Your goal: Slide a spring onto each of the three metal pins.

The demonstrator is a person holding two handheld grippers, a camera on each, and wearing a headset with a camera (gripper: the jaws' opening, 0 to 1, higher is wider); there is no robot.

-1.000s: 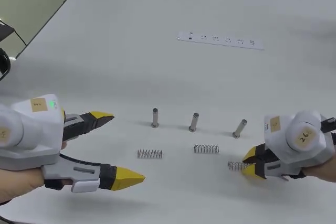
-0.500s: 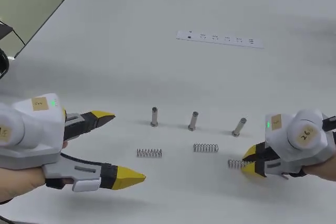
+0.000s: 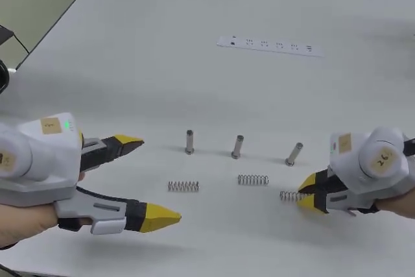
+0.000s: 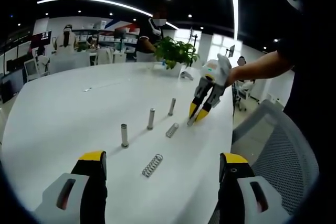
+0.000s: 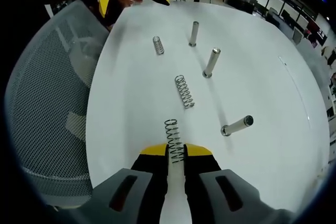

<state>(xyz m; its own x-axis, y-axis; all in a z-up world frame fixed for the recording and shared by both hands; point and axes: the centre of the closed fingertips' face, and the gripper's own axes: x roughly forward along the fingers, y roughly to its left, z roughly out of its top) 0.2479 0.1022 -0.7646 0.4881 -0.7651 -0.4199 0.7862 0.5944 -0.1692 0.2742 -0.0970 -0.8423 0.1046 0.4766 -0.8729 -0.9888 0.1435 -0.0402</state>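
Observation:
Three metal pins stand in a row on the white table (image 3: 130,63): left pin (image 3: 189,141), middle pin (image 3: 237,147), right pin (image 3: 294,154), which leans in the right gripper view (image 5: 236,125). My right gripper (image 3: 308,194) is shut on one end of a spring (image 5: 173,135), just in front of the right pin; the spring's free end (image 3: 288,195) points left. Two loose springs lie flat, one (image 3: 183,186) before the left pin and one (image 3: 253,180) before the middle pin. My left gripper (image 3: 155,176) hovers open and empty, left of the springs.
A white power strip (image 3: 269,47) lies farther back on the table. In the left gripper view, a mesh chair (image 4: 283,145) stands at the table's edge, with a potted plant (image 4: 176,53) and people in the room behind.
The head camera has shifted slightly. My right gripper, still shut on the spring, has edged a little toward the pins. The left gripper holds its place, still open.

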